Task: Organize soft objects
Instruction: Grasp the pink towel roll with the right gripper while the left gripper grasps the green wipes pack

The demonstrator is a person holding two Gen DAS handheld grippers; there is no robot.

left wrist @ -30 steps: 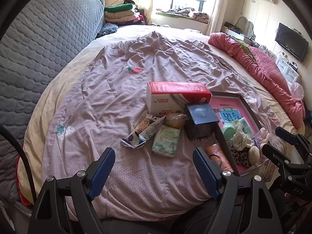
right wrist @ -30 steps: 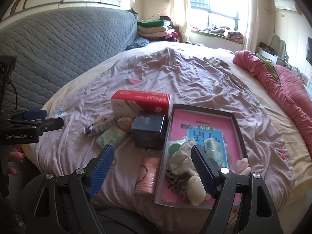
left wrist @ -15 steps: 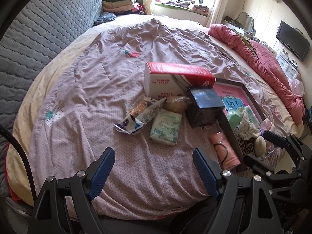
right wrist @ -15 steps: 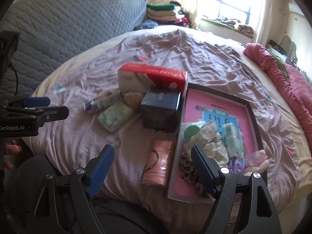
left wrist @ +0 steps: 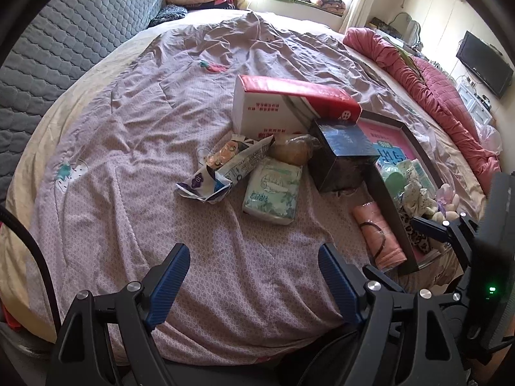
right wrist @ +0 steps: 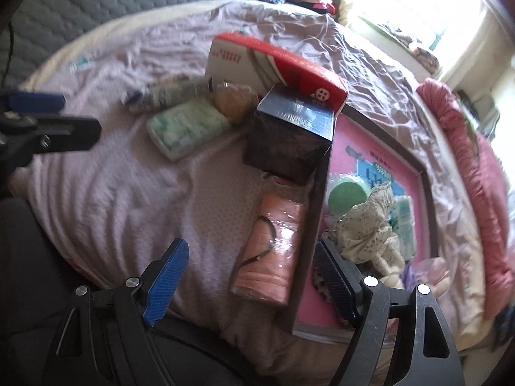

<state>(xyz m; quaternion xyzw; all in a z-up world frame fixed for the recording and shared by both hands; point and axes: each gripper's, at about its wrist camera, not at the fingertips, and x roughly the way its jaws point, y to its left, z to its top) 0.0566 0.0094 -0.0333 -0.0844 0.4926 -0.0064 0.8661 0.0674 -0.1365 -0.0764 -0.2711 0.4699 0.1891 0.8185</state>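
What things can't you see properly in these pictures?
- Leopard-print cloth: right wrist view, behind a finger of the right tongs.
- Print on the red-and-white carton: right wrist view, motion blur.
- Pale round plush bits: left wrist view, partly behind the other tongs.
- Shallow pink-bottomed tray's near corner: left wrist view, same cause.

The tissue pack (left wrist: 271,195) lies left of the tray (left wrist: 384,204).

Crumpled wrapper (left wrist: 206,185) reads "10"; other print illegible.
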